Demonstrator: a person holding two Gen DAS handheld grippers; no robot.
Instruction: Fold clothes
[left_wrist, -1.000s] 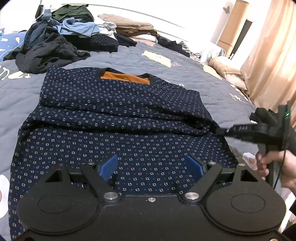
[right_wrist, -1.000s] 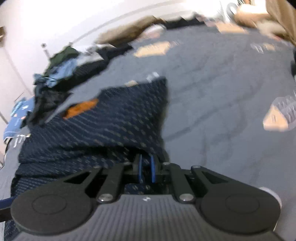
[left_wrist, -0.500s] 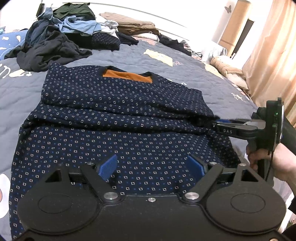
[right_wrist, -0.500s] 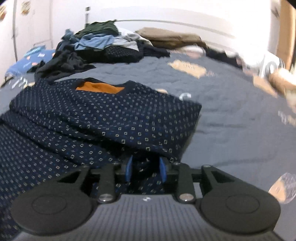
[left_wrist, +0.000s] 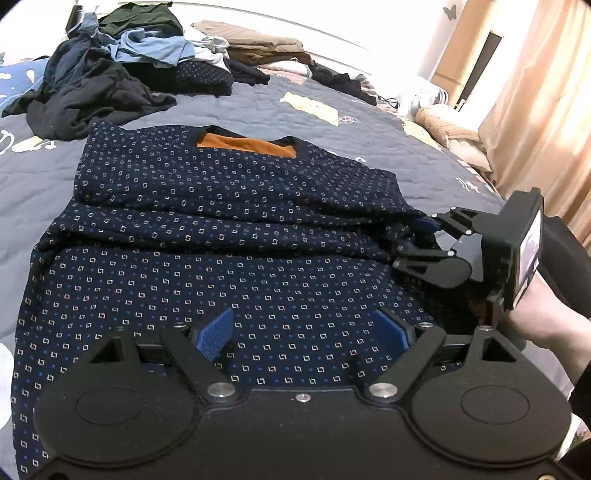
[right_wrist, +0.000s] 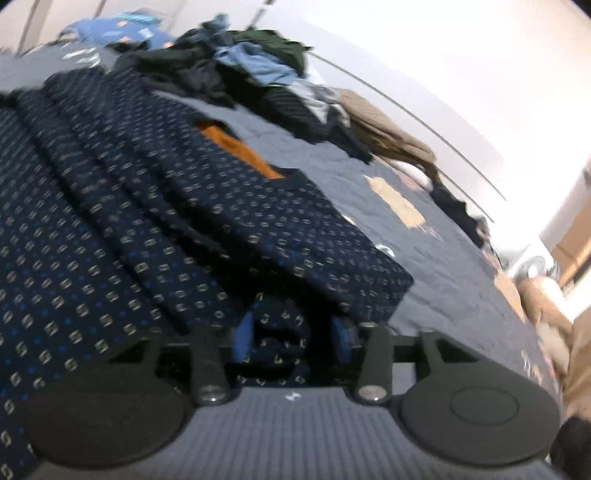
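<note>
You're facing a bed (left_wrist: 258, 107) under a grey quilted cover with pale patches. Behind it runs a white wall (right_wrist: 424, 55), brightly lit. Peach curtains (left_wrist: 546, 110) hang at your right, beside a tall cardboard box (left_wrist: 461, 48).
</note>
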